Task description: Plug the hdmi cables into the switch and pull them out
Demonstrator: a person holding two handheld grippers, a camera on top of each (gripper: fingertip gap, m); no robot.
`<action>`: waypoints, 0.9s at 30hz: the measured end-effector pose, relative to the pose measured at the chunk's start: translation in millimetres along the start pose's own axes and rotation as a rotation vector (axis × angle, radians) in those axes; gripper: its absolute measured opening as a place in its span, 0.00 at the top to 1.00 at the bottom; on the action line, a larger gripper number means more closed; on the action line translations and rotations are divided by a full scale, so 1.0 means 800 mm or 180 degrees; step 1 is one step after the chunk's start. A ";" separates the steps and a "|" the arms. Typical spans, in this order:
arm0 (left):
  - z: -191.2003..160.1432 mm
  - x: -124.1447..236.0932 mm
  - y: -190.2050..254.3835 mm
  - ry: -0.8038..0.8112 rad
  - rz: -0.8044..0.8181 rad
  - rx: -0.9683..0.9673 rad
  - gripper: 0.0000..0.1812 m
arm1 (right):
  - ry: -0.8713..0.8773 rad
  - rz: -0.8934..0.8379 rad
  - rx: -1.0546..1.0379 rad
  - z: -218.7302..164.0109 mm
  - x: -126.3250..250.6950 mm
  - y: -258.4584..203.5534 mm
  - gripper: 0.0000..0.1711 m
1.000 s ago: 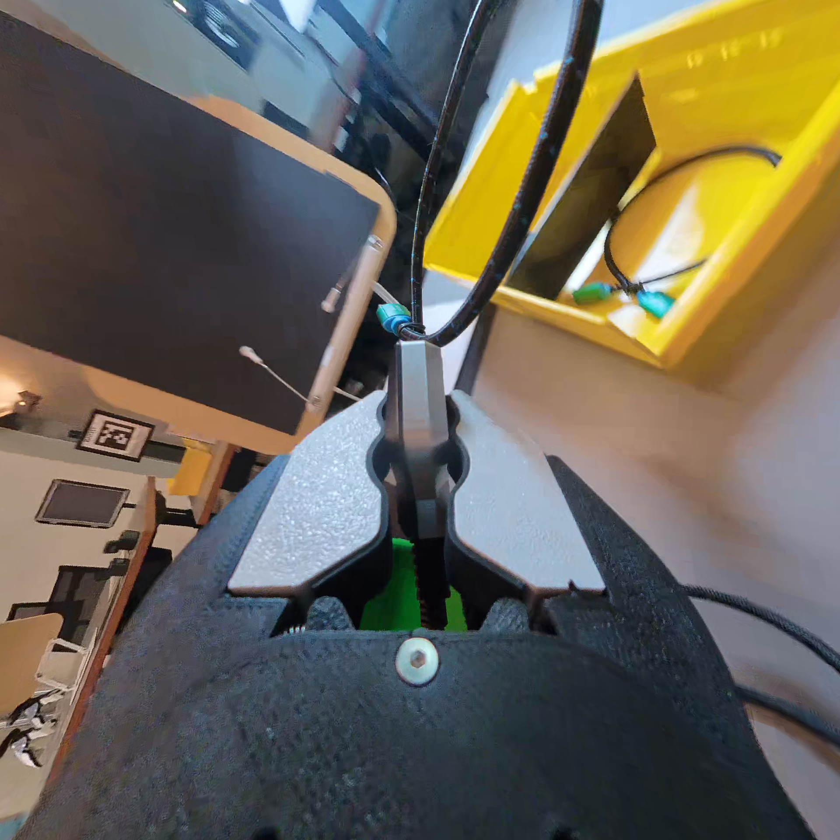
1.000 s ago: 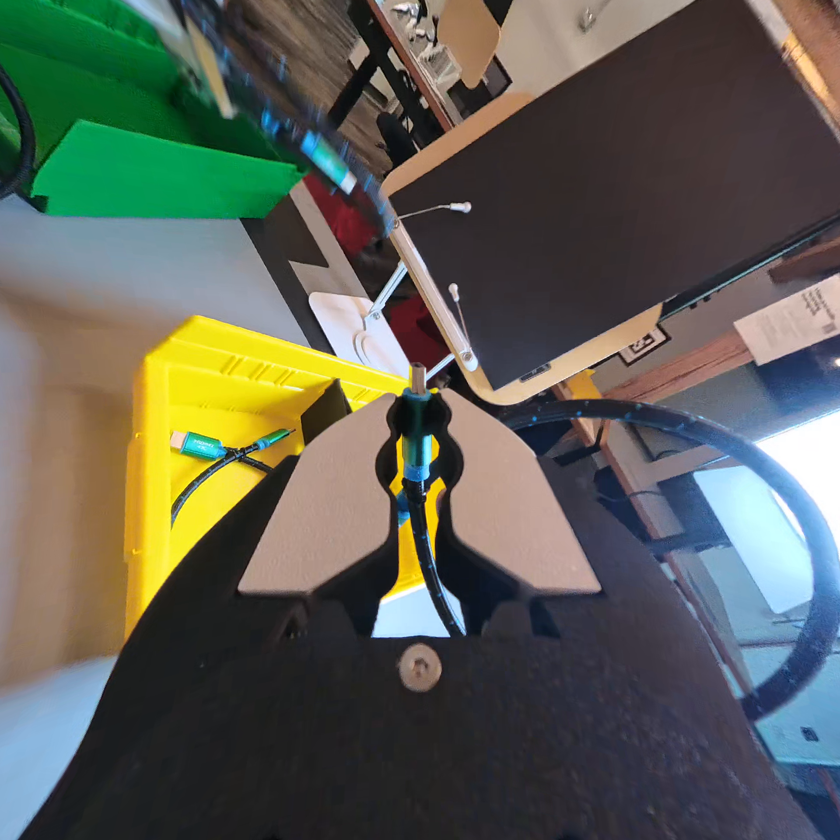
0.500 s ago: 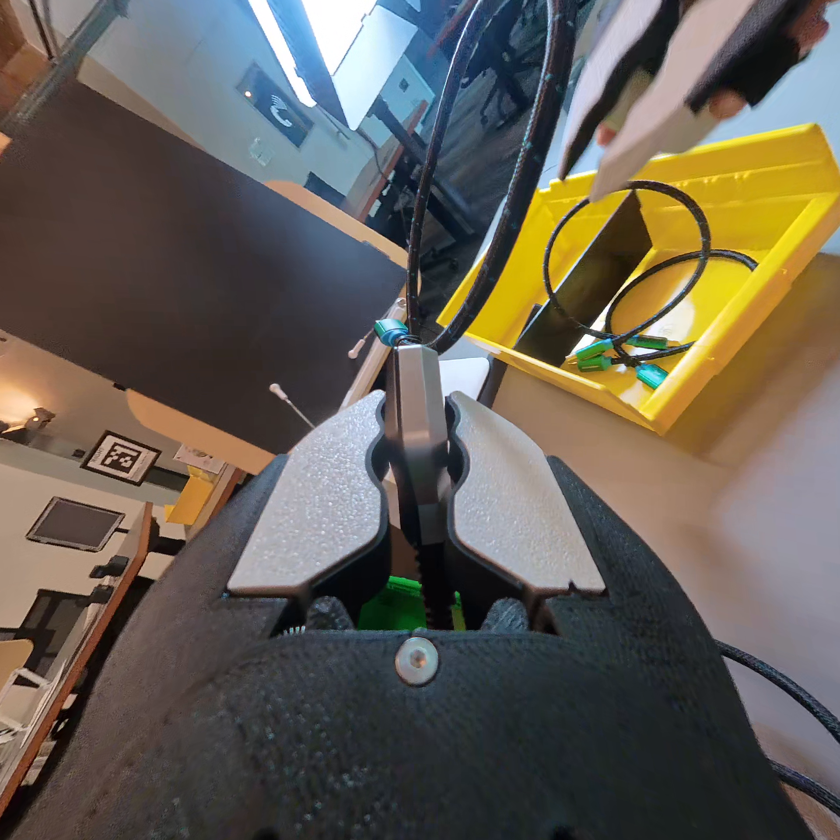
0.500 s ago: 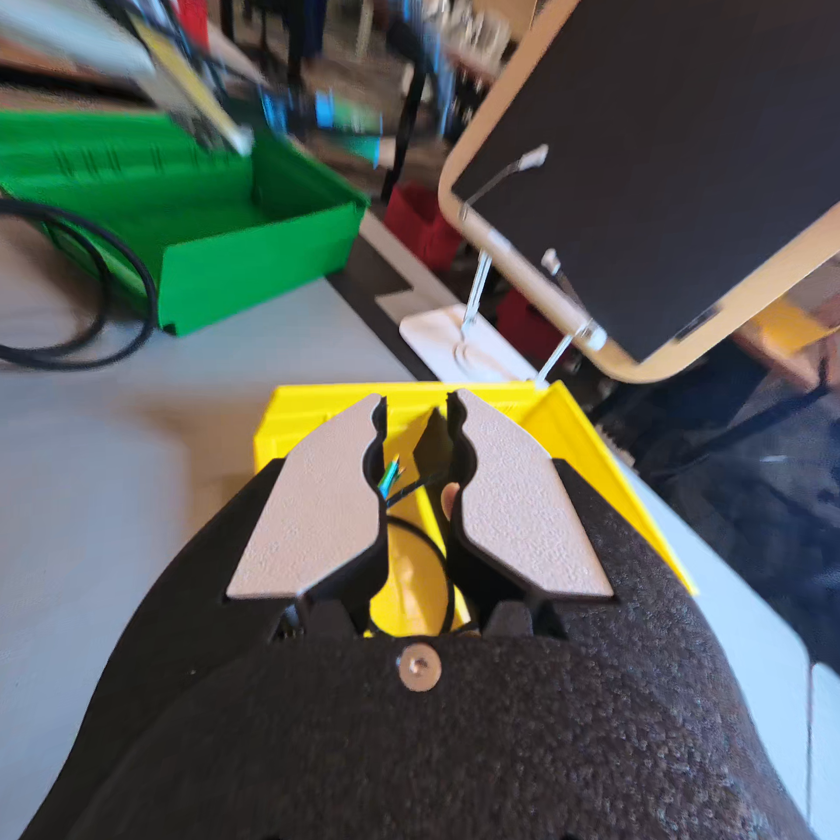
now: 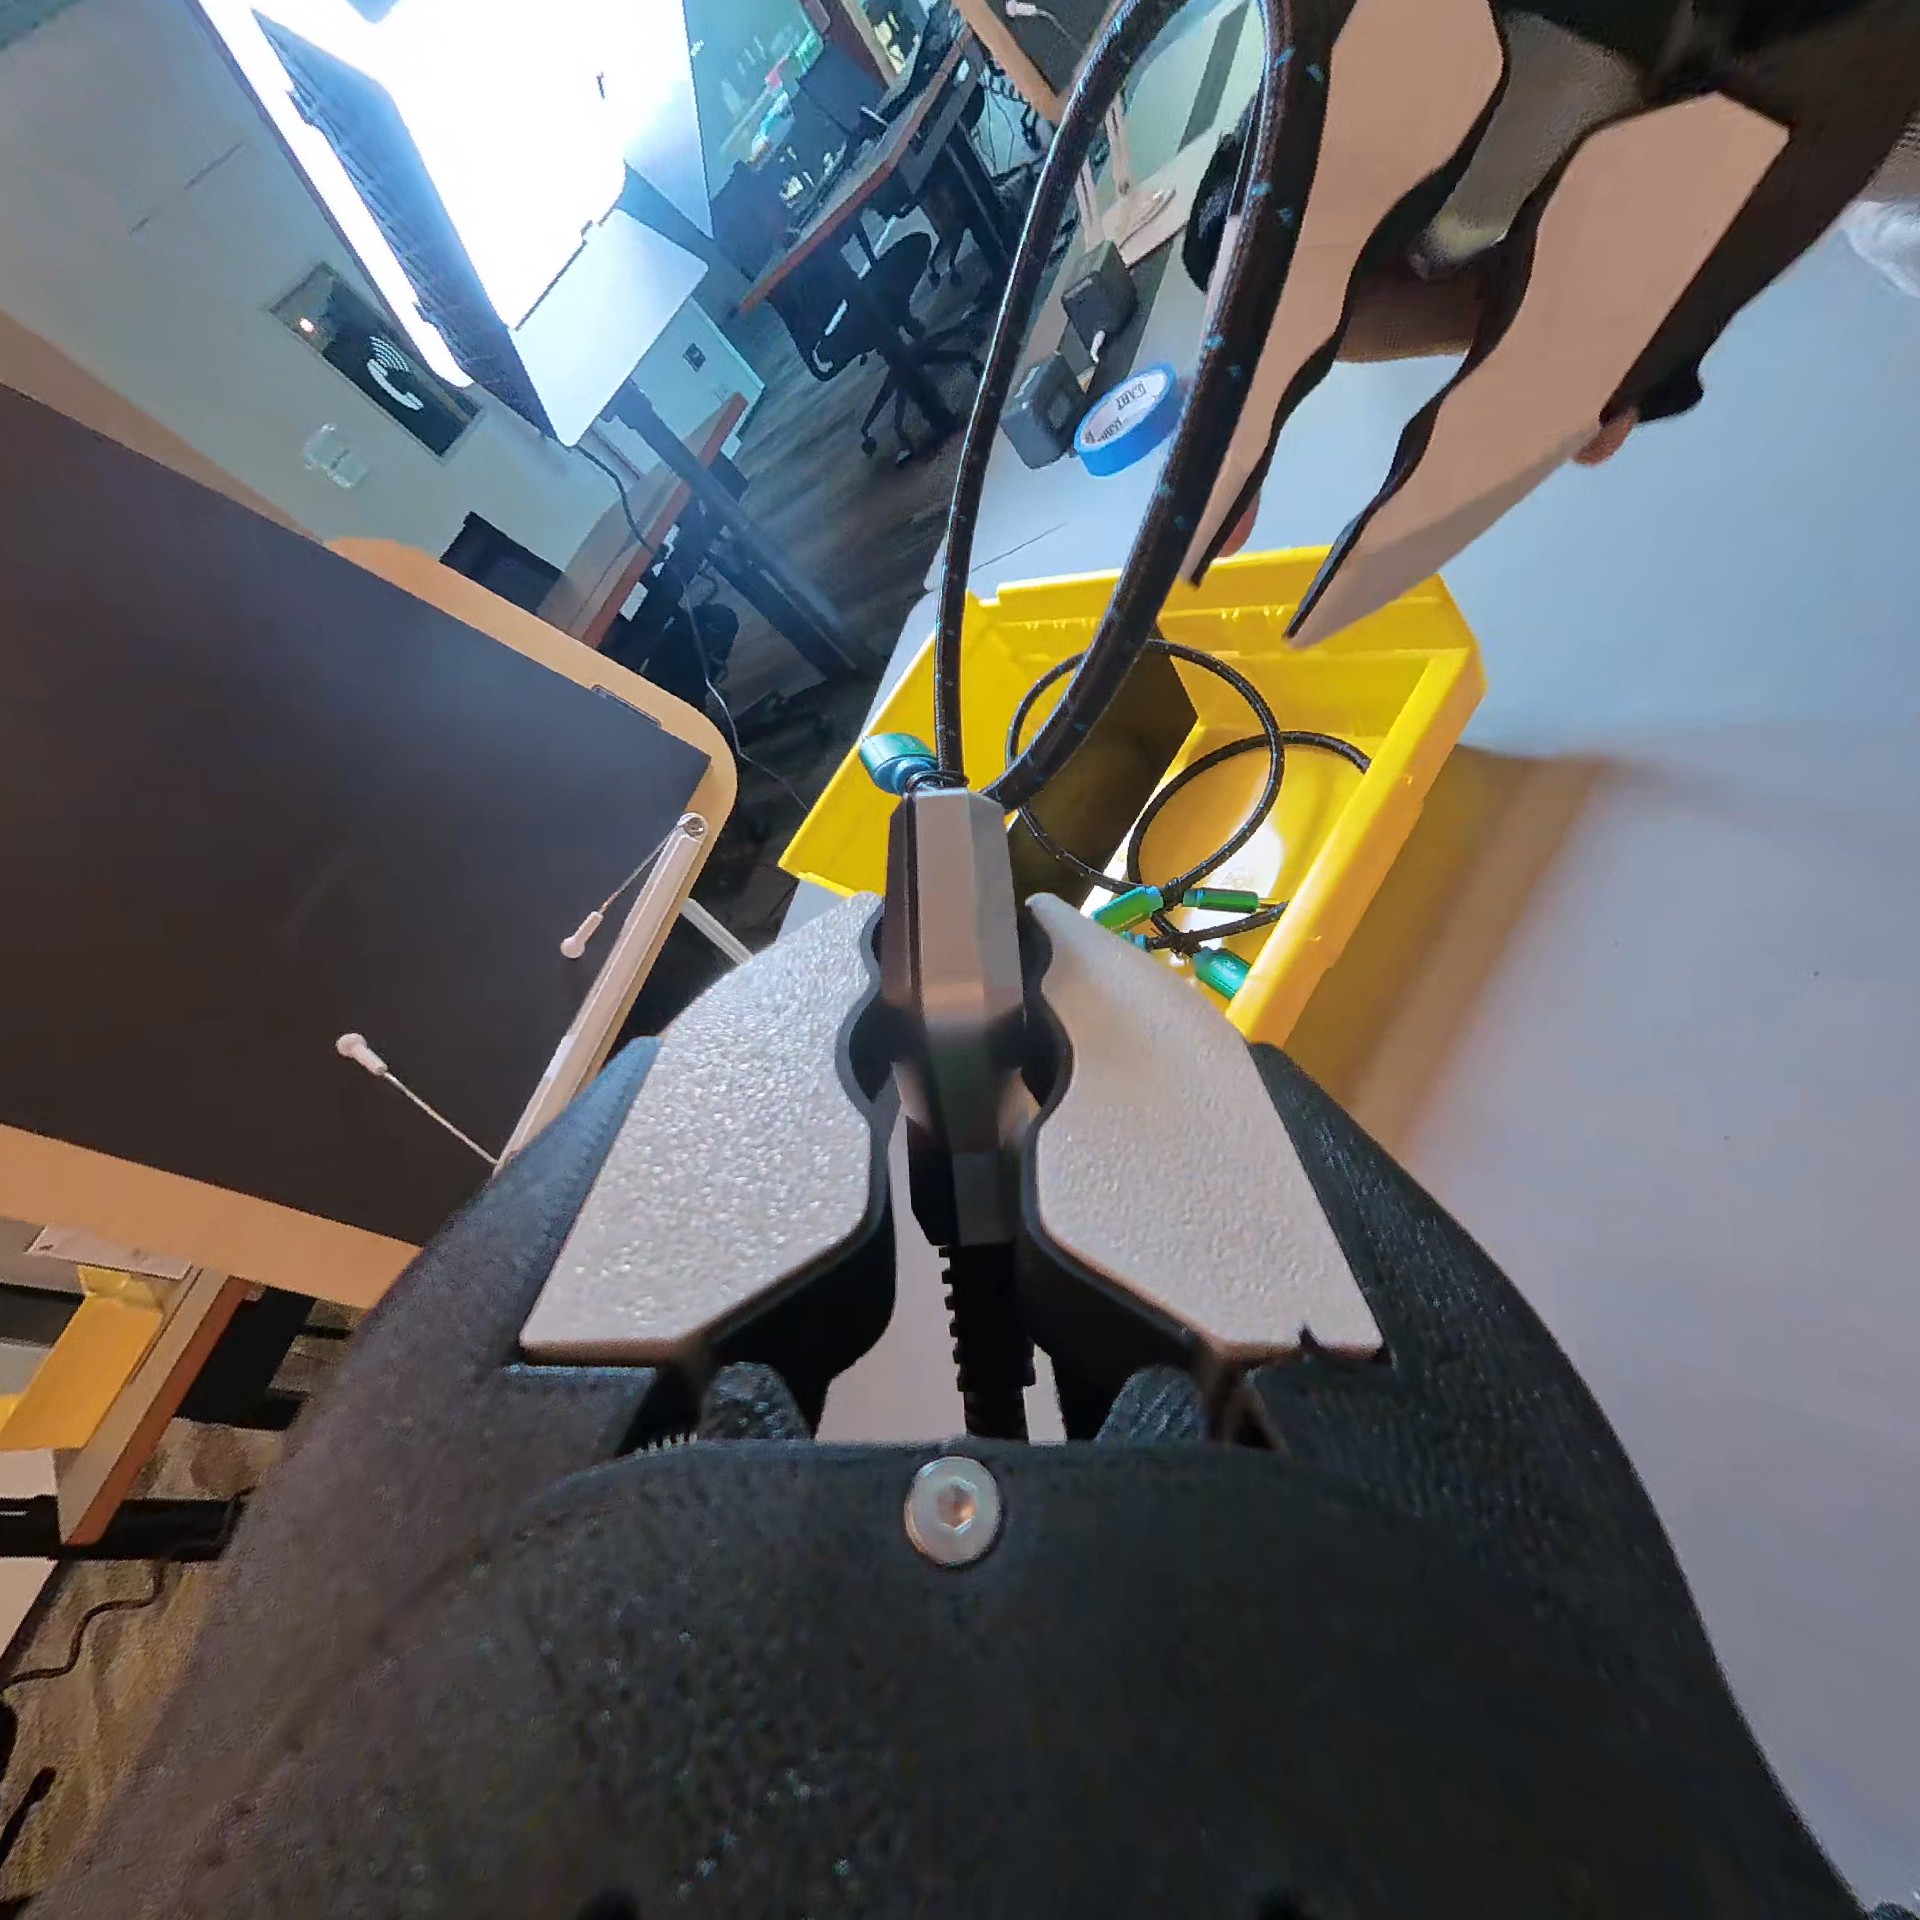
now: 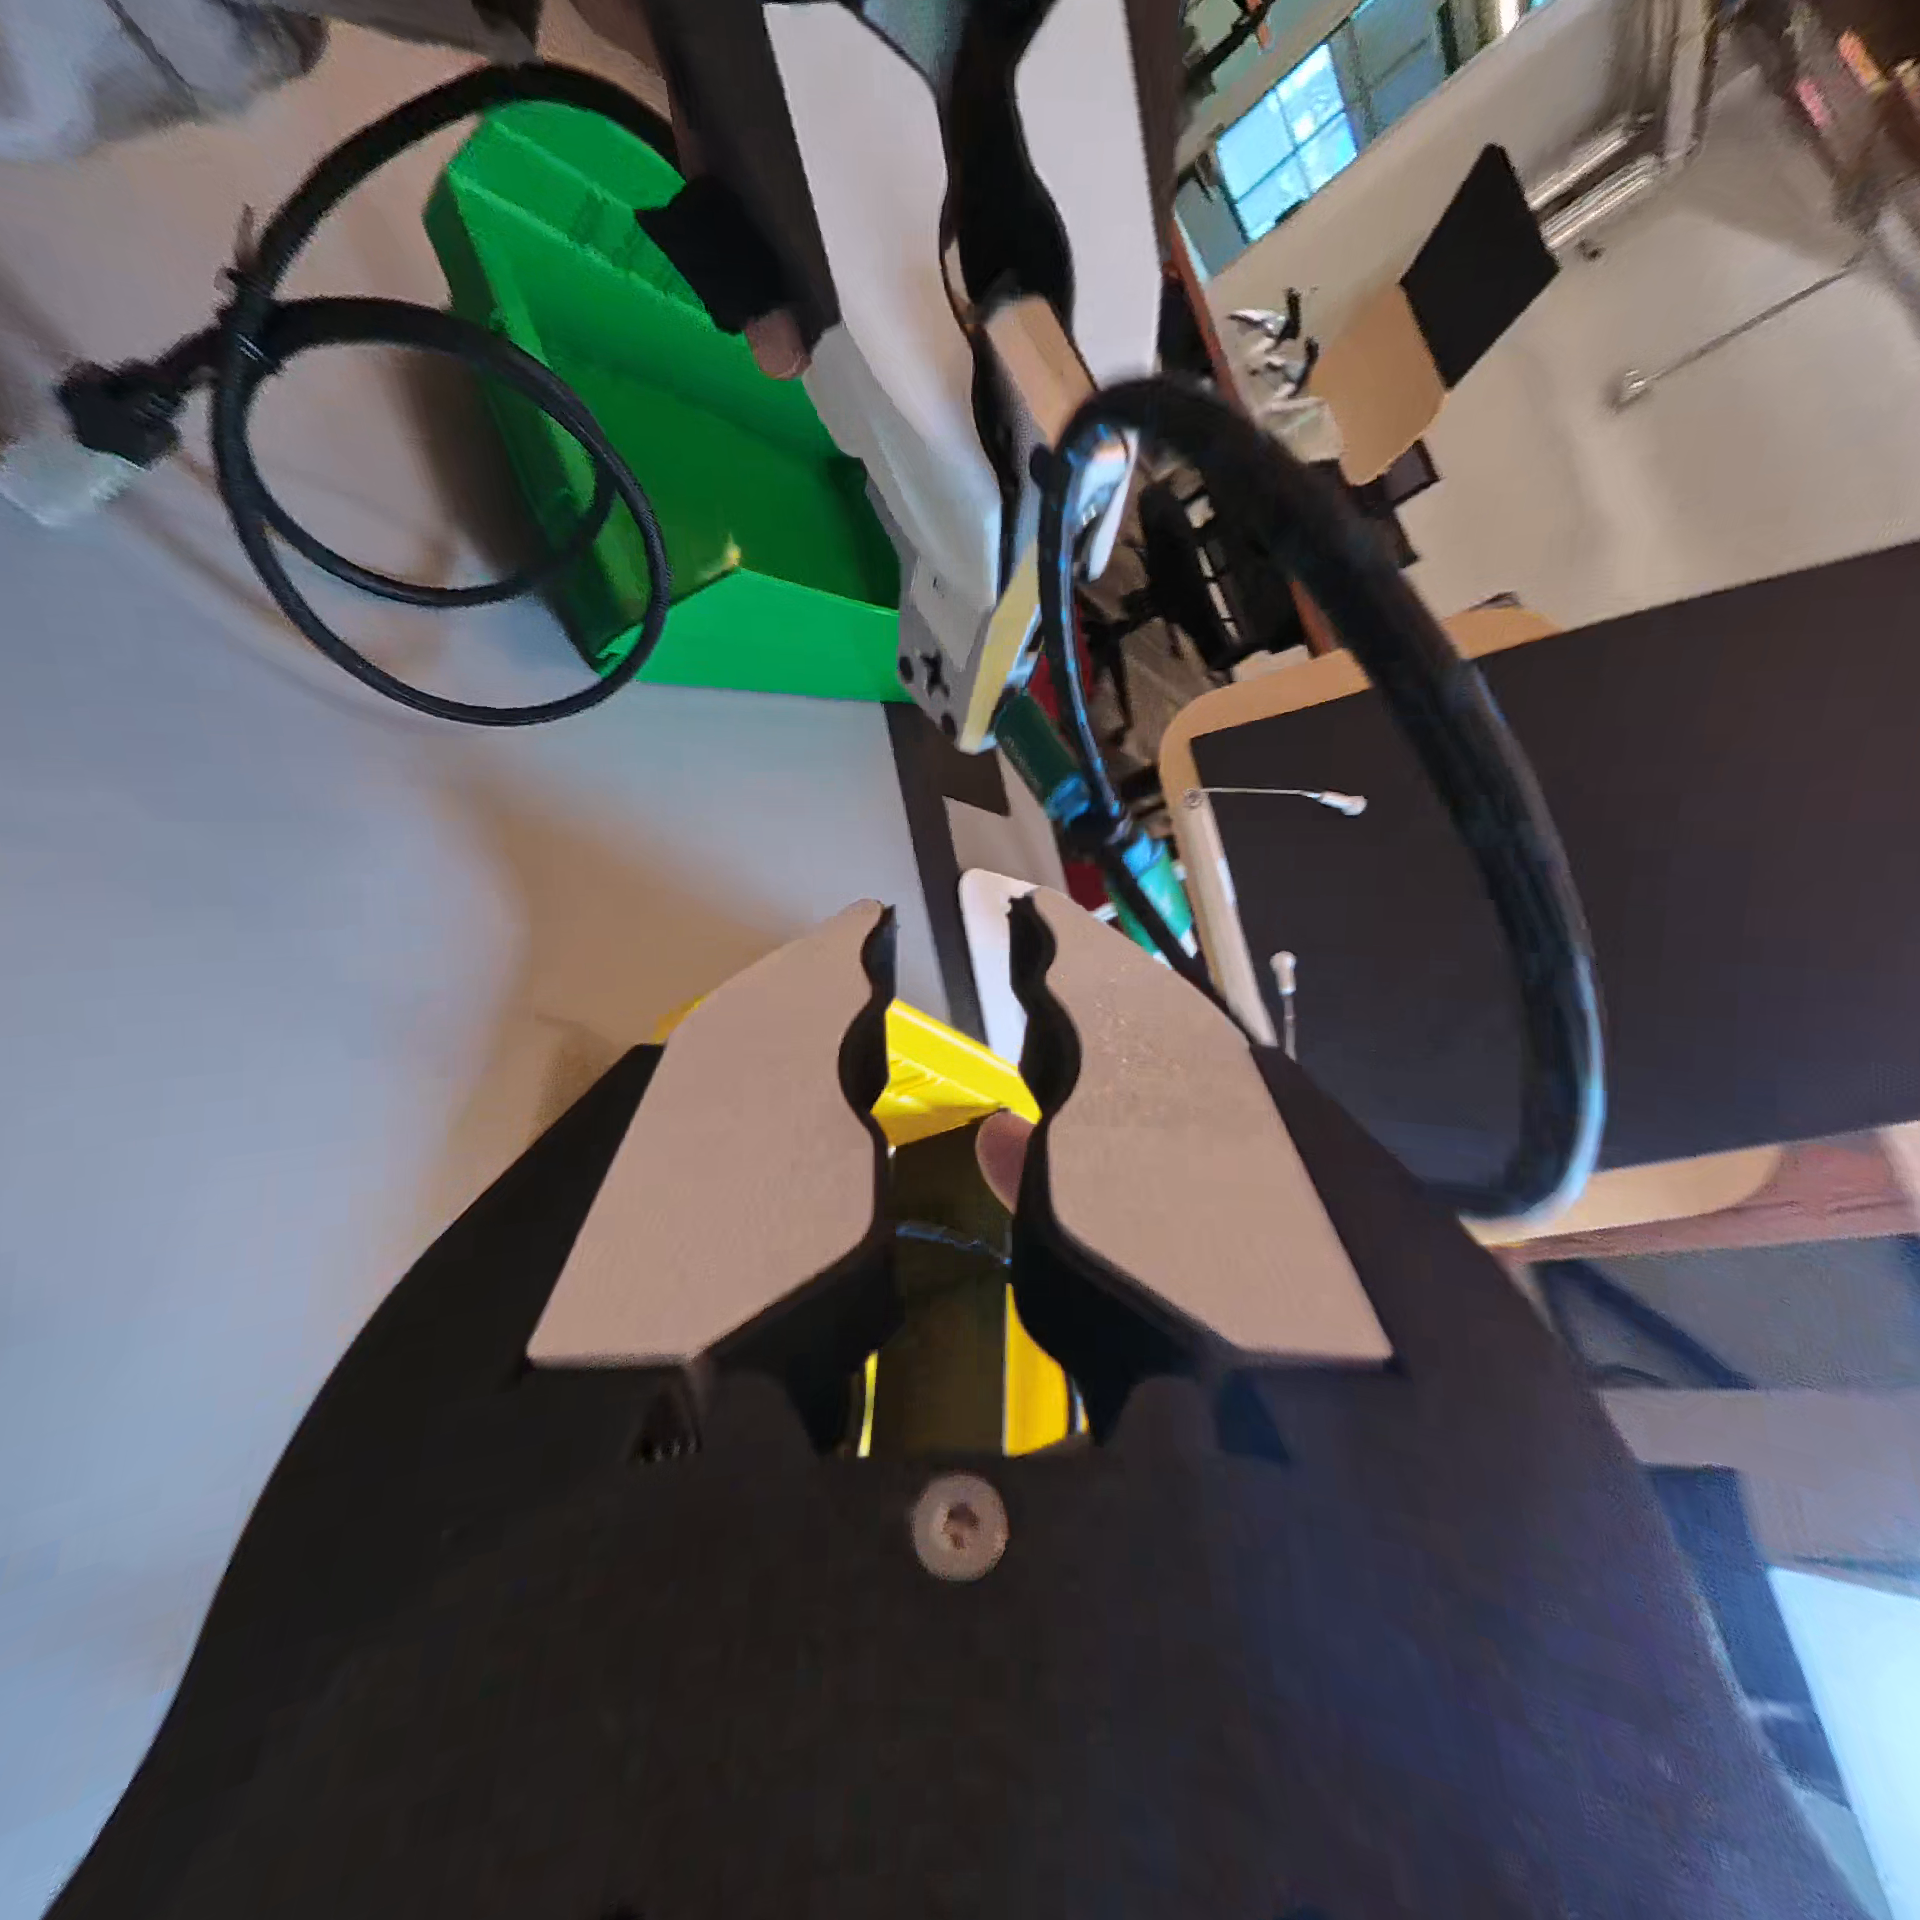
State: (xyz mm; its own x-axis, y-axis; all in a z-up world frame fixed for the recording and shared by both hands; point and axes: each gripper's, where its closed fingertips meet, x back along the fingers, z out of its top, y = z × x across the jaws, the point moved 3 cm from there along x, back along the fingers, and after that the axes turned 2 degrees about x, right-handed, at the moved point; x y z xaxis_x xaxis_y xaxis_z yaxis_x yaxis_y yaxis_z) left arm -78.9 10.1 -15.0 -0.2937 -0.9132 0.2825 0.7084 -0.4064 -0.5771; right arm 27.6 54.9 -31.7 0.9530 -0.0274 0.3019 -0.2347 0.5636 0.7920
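Switch (image 5: 951, 997) clamped in left tool (image 5: 954, 925); right tool (image 6: 948, 914) parted, empty.

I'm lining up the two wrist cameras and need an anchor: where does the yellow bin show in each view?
Left wrist view: the yellow bin sits right of centre, beyond the left claw, with coiled cables inside.
Right wrist view: only a sliver of the yellow bin shows, low centre, in the gap of the open right claw.
Shared landmark: the black board with a pale wooden edge.
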 end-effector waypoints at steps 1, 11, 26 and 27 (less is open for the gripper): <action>-0.001 -0.003 0.003 -0.0050 -0.0011 -0.0039 0.88 | -0.0063 -0.0107 0.0127 0.002 -0.010 -0.002 0.88; 0.003 -0.028 0.058 -0.0317 -0.0474 -0.0561 0.88 | -0.0771 -0.0489 0.0738 -0.023 -0.062 -0.020 0.81; -0.025 -0.040 0.064 -0.0859 -0.0407 -0.0847 0.83 | -0.1135 -0.0221 0.0837 -0.044 -0.064 -0.033 0.89; -0.031 -0.041 0.062 -0.0927 -0.0391 -0.0860 0.82 | -0.1115 -0.0219 0.0800 -0.044 -0.063 -0.032 0.89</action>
State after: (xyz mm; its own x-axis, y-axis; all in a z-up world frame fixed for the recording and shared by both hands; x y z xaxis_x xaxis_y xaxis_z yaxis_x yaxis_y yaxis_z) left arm -50.1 19.3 -72.1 -0.1443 -0.8263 0.5445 0.4742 -0.5406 -0.6949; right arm -7.9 70.6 -86.1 0.8555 -0.3608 0.3714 -0.2537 0.3332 0.9081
